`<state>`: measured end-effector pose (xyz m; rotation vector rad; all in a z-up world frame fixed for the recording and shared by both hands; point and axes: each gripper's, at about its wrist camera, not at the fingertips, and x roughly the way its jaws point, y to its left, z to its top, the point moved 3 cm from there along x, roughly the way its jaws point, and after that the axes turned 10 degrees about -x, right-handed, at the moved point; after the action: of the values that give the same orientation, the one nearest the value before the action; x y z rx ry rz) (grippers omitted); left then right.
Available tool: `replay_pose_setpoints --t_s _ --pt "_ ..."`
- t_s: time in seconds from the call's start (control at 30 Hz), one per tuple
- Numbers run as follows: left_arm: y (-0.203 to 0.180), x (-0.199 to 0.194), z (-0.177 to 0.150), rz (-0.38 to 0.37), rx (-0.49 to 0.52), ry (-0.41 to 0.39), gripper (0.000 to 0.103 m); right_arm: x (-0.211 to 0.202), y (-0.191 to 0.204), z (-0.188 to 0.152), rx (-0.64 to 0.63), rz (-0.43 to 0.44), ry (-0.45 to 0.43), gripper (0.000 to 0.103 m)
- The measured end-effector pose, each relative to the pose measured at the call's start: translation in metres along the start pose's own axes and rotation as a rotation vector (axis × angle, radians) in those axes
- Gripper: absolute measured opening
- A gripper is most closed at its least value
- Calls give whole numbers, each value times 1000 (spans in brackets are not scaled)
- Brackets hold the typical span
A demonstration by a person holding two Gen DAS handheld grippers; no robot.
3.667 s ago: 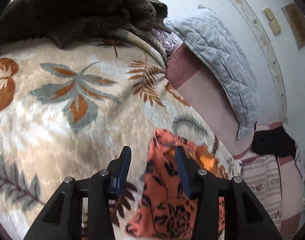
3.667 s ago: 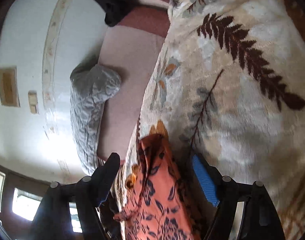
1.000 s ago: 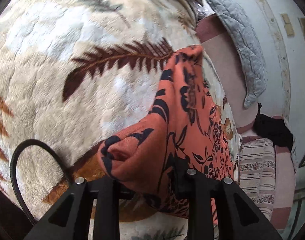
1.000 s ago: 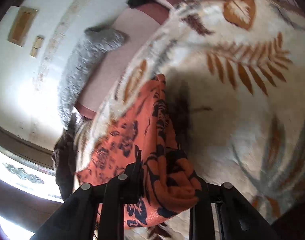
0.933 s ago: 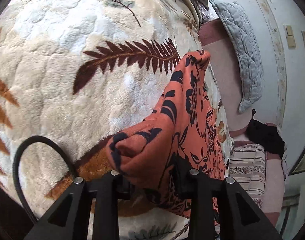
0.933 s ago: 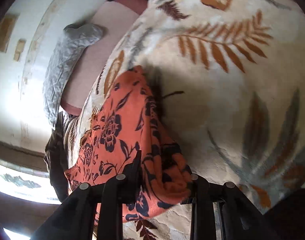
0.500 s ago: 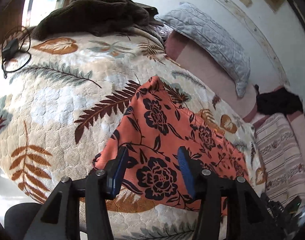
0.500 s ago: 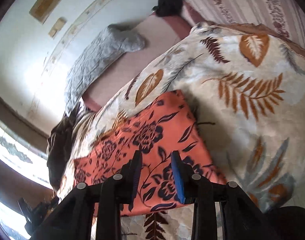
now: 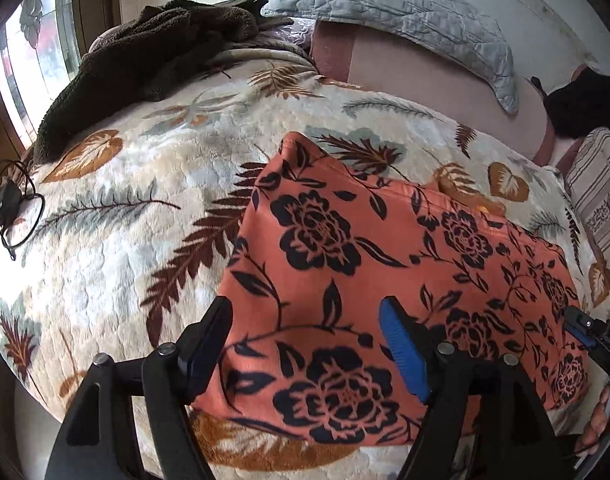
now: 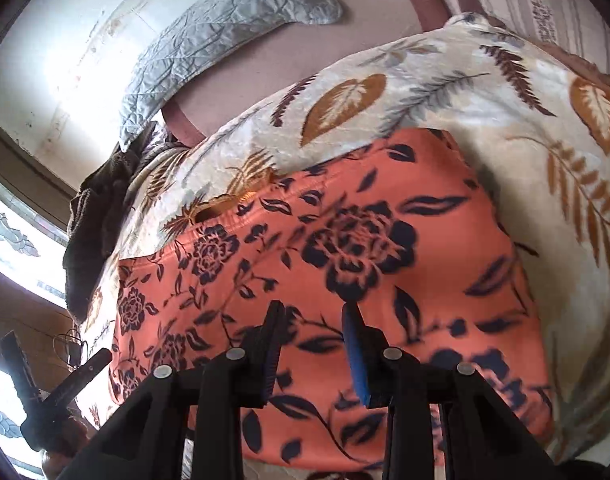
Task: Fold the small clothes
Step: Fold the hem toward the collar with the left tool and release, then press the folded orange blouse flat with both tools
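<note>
An orange garment with black flowers [image 9: 385, 256] lies flat on the leaf-patterned blanket [image 9: 145, 200], its near edge folded towards me. My left gripper [image 9: 305, 344] is open and empty just above the garment's near left part. My right gripper [image 10: 311, 340] is open and empty above the garment [image 10: 345, 248], near its front edge. The right gripper's tip also shows at the right edge of the left wrist view [image 9: 589, 336]. The left gripper shows at the lower left of the right wrist view [image 10: 61, 392].
A dark brown fleece heap [image 9: 153, 48] lies at the blanket's far left. A grey quilted pillow [image 9: 405, 12] leans on the pink sheet by the wall. A black cloth [image 9: 585, 104] and a striped cushion [image 9: 601, 200] are at the right. A black cable [image 9: 13, 208] lies at the left edge.
Both grippers were shut on the garment's edge and carried it over towards me. They have since let go, opened and lifted back; the garment now lies flat.
</note>
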<state>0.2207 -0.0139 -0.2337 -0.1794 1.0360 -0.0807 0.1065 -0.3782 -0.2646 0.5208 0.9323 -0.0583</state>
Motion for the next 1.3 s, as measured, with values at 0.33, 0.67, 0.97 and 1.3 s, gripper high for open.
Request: replay_pose_setpoints --t_s 0.33,0.67,0.97,1.3 --pt "19 63 -3 39 -20 160 89 64 13 24 -37 -10 101 34" --pt "13 16 -65 118 43 -38 97 19 40 -68 -189 25 139 34" --pt "4 -40 -67 99 84 -159 97 -24 43 -71 -203 -31 50 32" --pt "-25 -104 -71 49 146 -246 97 -63 9 -73 -105 -80 -12 32"
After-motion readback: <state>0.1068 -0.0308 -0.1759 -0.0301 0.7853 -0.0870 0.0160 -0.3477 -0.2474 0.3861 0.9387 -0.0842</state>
